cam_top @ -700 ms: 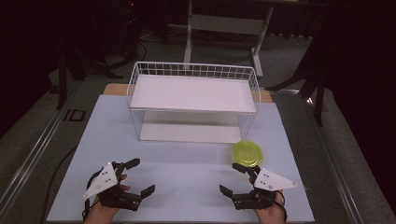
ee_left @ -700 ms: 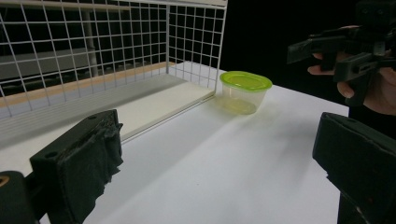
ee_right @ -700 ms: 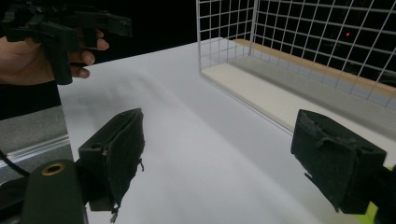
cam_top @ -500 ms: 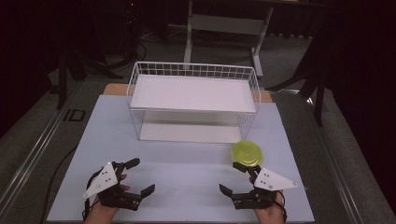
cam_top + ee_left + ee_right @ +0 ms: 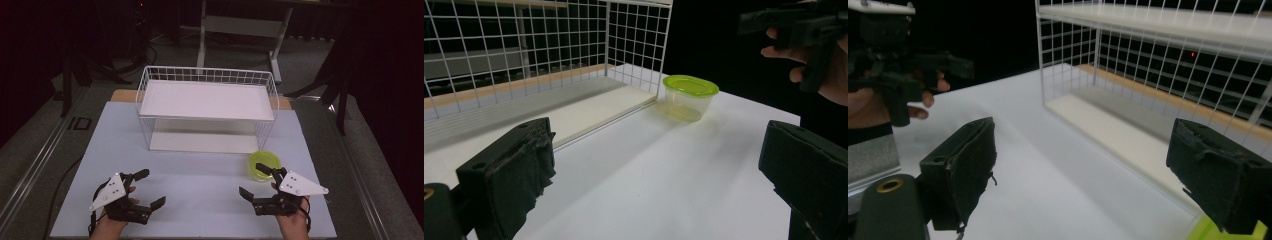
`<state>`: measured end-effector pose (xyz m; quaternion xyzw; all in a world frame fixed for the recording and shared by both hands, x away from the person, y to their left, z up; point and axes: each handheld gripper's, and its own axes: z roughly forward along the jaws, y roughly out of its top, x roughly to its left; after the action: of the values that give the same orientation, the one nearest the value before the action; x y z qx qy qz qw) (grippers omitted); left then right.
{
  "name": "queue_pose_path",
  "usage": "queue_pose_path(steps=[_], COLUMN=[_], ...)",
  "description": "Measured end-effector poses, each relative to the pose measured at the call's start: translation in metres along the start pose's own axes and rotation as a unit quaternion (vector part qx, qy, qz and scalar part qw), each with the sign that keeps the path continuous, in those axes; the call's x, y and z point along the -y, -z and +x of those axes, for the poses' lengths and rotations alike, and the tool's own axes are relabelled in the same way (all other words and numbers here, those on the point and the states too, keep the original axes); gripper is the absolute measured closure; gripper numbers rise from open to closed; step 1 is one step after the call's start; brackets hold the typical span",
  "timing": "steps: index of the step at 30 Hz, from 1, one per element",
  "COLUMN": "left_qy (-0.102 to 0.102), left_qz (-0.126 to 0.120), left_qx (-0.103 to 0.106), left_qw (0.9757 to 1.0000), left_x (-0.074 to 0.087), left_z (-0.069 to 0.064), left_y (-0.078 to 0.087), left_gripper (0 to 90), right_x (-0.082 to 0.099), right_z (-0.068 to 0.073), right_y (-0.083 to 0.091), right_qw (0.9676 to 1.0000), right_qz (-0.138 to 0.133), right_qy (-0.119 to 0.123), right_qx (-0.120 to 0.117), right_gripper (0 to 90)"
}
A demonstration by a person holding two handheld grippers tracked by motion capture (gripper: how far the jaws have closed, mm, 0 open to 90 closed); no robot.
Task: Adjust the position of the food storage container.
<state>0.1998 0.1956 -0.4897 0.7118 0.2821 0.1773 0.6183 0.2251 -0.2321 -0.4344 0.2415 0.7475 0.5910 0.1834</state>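
Two grippers: we hold the left gripper (image 5: 145,187) and the right gripper (image 5: 252,180) low over the near part of the mat, both well short of the rack.
Mat: we see a pale sheet (image 5: 200,175) covering the table, plain and bare on the stretch in front of the rack.
Table edge: a strip of wood (image 5: 122,95) shows at the rack's far left corner, and another at its far right corner.
Room: we see dark grey floor around the table, with a pale desk frame (image 5: 240,25) well behind the rack and dark stands to either side of it.
Rack: a white wire rack (image 5: 207,107) stands at mid table, with a white shelf on top and a white board at the bottom.
Tub: a small clear tub (image 5: 264,165) with a lime-green lid sits upright on the mat just beside the rack's near right corner, apart from the wire.
Tub look: in the left gripper view the tub (image 5: 689,97) has rounded corners, see-through walls and its lid pressed on.
Left jaws: we have them spread wide, with nothing between them.
Right jaws: we have them spread wide and empty; the far one shows in front of the tub's near rim, and we cannot tell whether it touches.
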Motion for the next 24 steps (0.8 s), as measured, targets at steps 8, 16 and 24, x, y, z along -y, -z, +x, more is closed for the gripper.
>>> queue_pose_path(steps=[8,16,24], left_qy=[0.000,-0.002,-0.003], left_qz=[-0.001,0.000,0.000], left_qx=[0.000,0.002,0.001], left_qw=[1.0000,1.0000,1.0000], left_x=[0.000,0.000,0.000], left_z=[0.000,0.001,0.001], left_y=[-0.001,-0.002,-0.002], left_gripper=[2.2,2.2,2.2], right_x=[0.002,0.006,0.014], right_z=[-0.024,-0.049,-0.075], right_y=[0.000,0.004,0.012], right_qw=[0.9980,0.9952,0.9904], right_qz=[0.025,0.028,0.047], right_qy=[-0.042,-0.044,-0.053], right_qx=[0.040,0.083,0.118], right_gripper=[12.4,14.0,22.1])
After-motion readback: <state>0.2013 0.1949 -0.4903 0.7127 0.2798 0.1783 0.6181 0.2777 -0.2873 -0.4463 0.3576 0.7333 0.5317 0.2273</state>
